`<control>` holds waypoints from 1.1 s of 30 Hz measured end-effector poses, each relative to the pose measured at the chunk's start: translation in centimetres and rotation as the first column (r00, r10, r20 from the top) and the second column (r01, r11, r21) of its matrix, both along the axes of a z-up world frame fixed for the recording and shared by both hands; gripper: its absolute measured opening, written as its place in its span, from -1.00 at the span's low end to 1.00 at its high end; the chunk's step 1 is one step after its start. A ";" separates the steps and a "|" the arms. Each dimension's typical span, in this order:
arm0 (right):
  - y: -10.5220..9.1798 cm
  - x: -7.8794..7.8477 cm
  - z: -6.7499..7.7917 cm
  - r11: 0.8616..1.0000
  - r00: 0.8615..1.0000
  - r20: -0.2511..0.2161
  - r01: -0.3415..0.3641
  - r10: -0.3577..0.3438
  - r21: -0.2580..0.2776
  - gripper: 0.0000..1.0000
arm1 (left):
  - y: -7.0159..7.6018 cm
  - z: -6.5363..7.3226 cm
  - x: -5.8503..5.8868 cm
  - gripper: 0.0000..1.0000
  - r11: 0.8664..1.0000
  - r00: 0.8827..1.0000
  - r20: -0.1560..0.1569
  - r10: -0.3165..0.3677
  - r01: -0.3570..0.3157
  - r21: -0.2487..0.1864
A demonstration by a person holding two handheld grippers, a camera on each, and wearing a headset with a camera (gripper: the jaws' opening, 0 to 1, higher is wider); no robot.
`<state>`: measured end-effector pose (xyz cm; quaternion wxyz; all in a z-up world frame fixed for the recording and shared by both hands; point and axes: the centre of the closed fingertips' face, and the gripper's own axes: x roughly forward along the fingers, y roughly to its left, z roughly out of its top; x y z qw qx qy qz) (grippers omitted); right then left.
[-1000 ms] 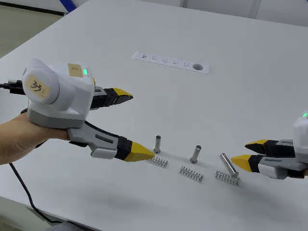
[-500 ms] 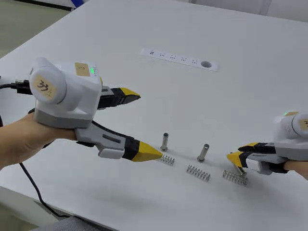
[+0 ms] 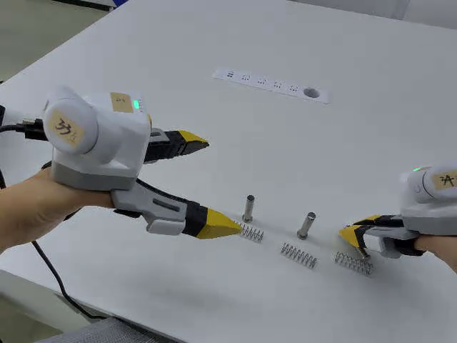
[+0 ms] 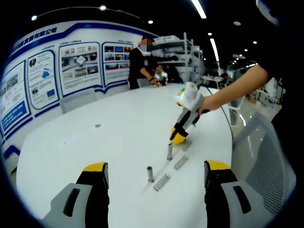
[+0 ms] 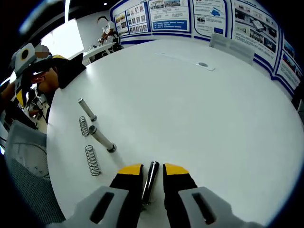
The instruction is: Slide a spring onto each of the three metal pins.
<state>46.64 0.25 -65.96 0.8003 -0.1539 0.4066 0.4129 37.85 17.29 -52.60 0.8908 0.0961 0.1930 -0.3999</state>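
Right gripper [image 5: 153, 167]: jaws pinched in tight on a pin [image 5: 152, 176], which stands up between them. Just off its tips, one spring [image 3: 353, 263] lies flat. Left gripper [image 4: 156, 167] gapes wide, holding nothing. Ahead of it two more pins [image 4: 150, 173] stand upright, with other springs [image 4: 162, 182] beside them on the white table [image 3: 285, 143].

Open table [image 3: 343, 143] behind the pins [image 3: 248, 207]; power strip [image 3: 271, 84] well apart

Our left gripper [image 3: 223, 187] and right gripper [image 3: 351, 236] share white-grey housings, black jaws and yellow tips [image 3: 218, 227]. On the left housing we see a green light [image 3: 134, 105], a sticker [image 3: 64, 128] marked 33, and a black cable [image 3: 18, 128] behind.
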 end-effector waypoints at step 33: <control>0.1 -0.3 -0.1 0.998 0.999 0.008 0.049 -0.048 -0.051 -0.83 | 1.4 1.7 -1.0 0.65 0.992 0.995 0.019 0.102 -0.100 -0.071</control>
